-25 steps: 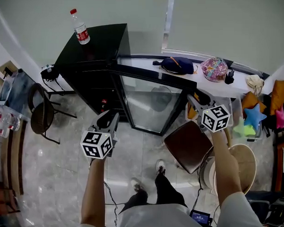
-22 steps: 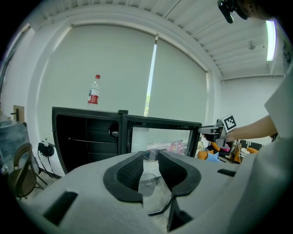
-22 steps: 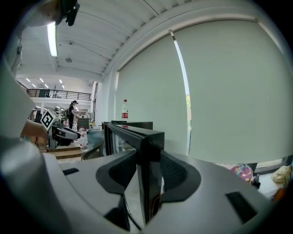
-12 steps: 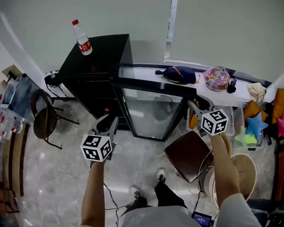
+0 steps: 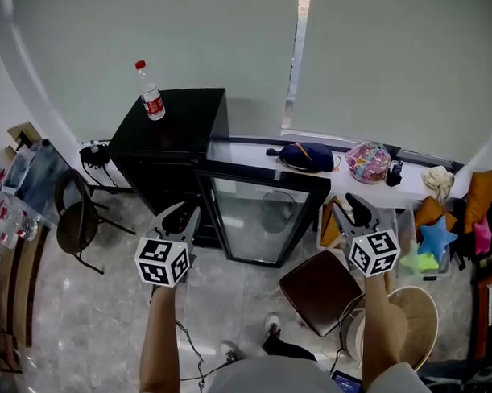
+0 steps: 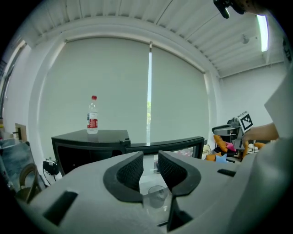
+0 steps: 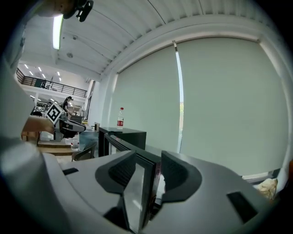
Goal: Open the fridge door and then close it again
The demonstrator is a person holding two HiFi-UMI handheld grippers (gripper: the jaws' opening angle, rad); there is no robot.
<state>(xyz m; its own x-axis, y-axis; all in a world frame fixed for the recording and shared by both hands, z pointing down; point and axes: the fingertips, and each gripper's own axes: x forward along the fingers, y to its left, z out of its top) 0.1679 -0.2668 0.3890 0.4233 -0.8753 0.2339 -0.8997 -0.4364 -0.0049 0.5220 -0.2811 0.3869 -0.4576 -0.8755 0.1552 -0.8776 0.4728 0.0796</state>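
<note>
A black mini fridge (image 5: 172,125) stands by the wall, its glass door (image 5: 262,208) swung wide open toward me. A water bottle (image 5: 151,92) stands on top of it. My right gripper (image 5: 352,207) hovers just right of the door's free edge. In the right gripper view that edge (image 7: 139,183) shows in the gap of the right gripper (image 7: 149,167); its jaws are opening and the pads do not press on it. My left gripper (image 5: 181,218) hangs in front of the fridge body, left of the door. The left gripper (image 6: 151,164) has a narrow gap and holds nothing.
A dark chair (image 5: 72,218) sits left of the fridge. A brown stool (image 5: 319,287) is below the right gripper. The windowsill (image 5: 256,152) behind the door carries a dark cap (image 5: 305,156) and a colourful pouch (image 5: 368,161). Toys (image 5: 434,234) pile up at right.
The head view has shifted, so the fridge sits lower in the picture. My right gripper has drawn slightly back and to the right of the door's free edge. The door stays open.
</note>
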